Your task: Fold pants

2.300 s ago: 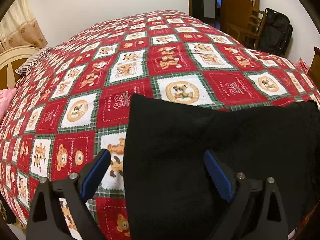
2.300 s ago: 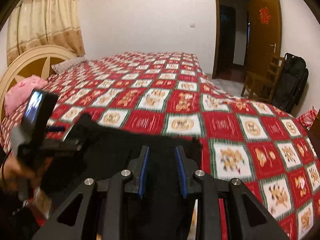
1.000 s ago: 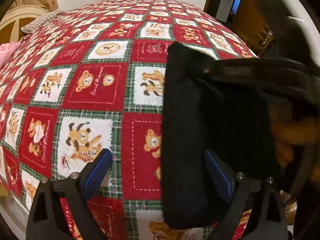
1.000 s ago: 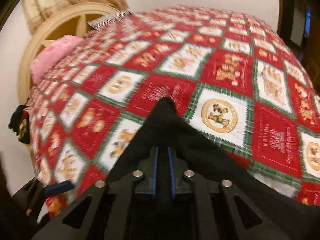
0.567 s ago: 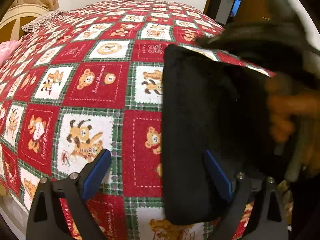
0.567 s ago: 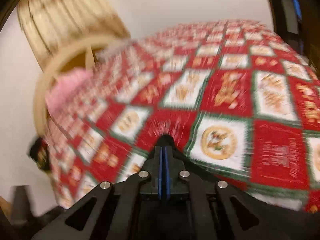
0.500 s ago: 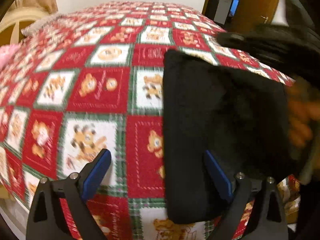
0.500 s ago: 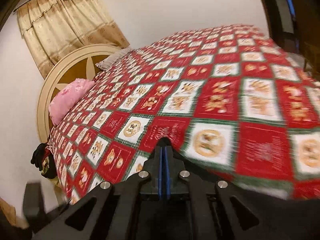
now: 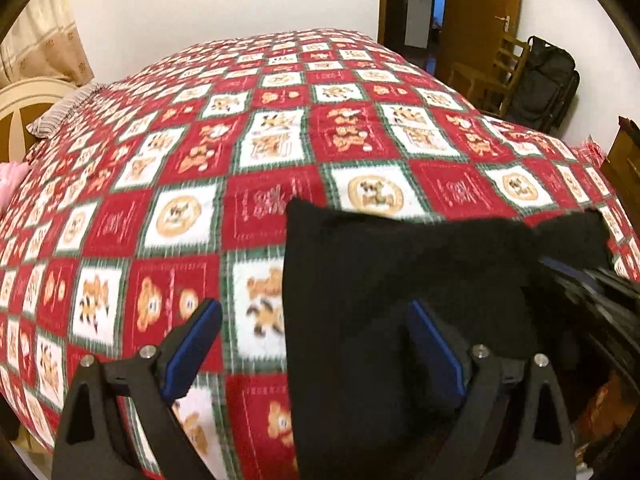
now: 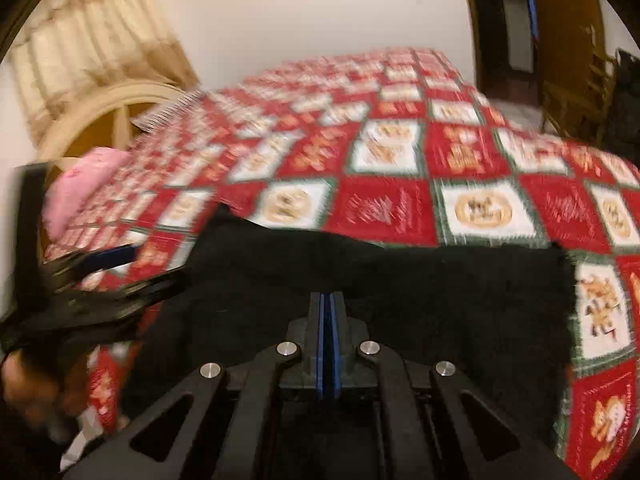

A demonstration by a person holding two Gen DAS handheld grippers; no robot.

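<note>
Black pants [image 9: 392, 280] lie folded into a broad dark block on the near part of my bed, on a red, white and green bear-print quilt [image 9: 248, 144]. My left tool [image 9: 316, 348] hangs above them with its blue-padded fingers spread wide; the left finger sits over bare quilt, the right finger over the black cloth, and the pants' left edge runs between the two. Nothing is held in it. My right tool [image 10: 329, 320] has its two blue pads pressed flat together, and black fabric bunches right at and around the tips, so it appears to be pinching a fold of the pants [image 10: 400, 280]. In the right wrist view the left tool [image 10: 108, 272] shows as a blurred dark shape off to the left. Beyond the quilt, ahead of the right tool, are a pink pillow [image 10: 84, 184], a cream headboard [image 10: 116, 108] and a pale curtain [image 10: 84, 40]. Ahead and right of the left tool stand a wooden chair [image 9: 492, 76] and a black bag [image 9: 548, 84].
</note>
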